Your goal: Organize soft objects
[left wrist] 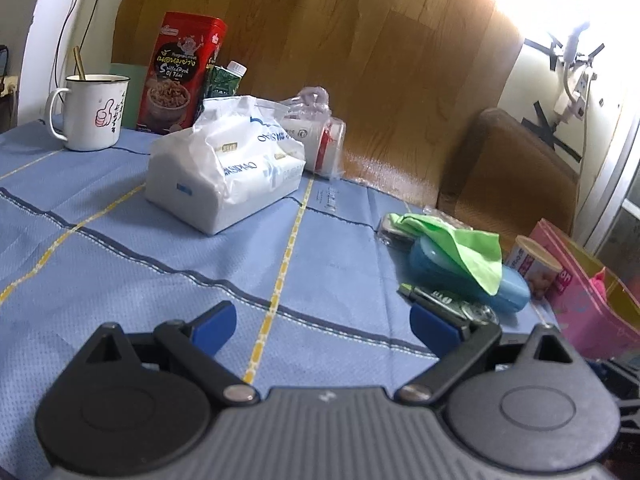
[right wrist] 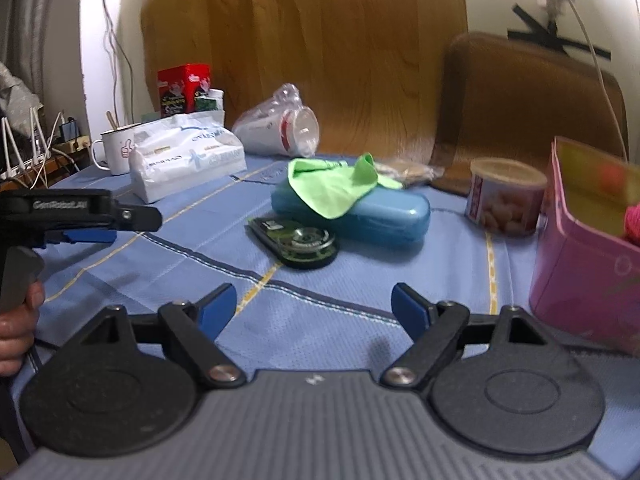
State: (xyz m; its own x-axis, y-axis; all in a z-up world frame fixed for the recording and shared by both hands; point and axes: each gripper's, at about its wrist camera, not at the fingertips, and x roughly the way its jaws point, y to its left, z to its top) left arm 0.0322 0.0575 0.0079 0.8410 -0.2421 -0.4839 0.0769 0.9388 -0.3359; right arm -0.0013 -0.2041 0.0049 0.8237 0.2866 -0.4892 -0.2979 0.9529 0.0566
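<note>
Hovering low over the blue tablecloth (right wrist: 312,320), right gripper (right wrist: 314,312) spread wide with nothing between the blue pads. Gaping likewise at the left gripper (left wrist: 322,324), empty, pointing across the cloth; seen again from the side in the right wrist view, held in a hand (right wrist: 16,332) at the frame's edge. Judging by the layout, sitting at the very start: nothing picked up, nothing gathered, every soft item lying where it lies. Draping loosely over a blue hard case (right wrist: 384,216) near the middle of the table, the green cloth (right wrist: 332,188), thin, crumpled, one corner poking up, another hanging off the case's front edge. Resting just in front of the case, a dark round packet (right wrist: 298,242). Standing farther back, a soft white tissue pack (left wrist: 224,168), wrapper puckered at the top, beside an enamel mug (left wrist: 90,112). Waiting at the right edge, an open pink box (right wrist: 580,260), something pink showing inside, possibly serving as the destination, though hard telling. Remaining: grasping the cloth, probably first, then tidying the rest.
</note>
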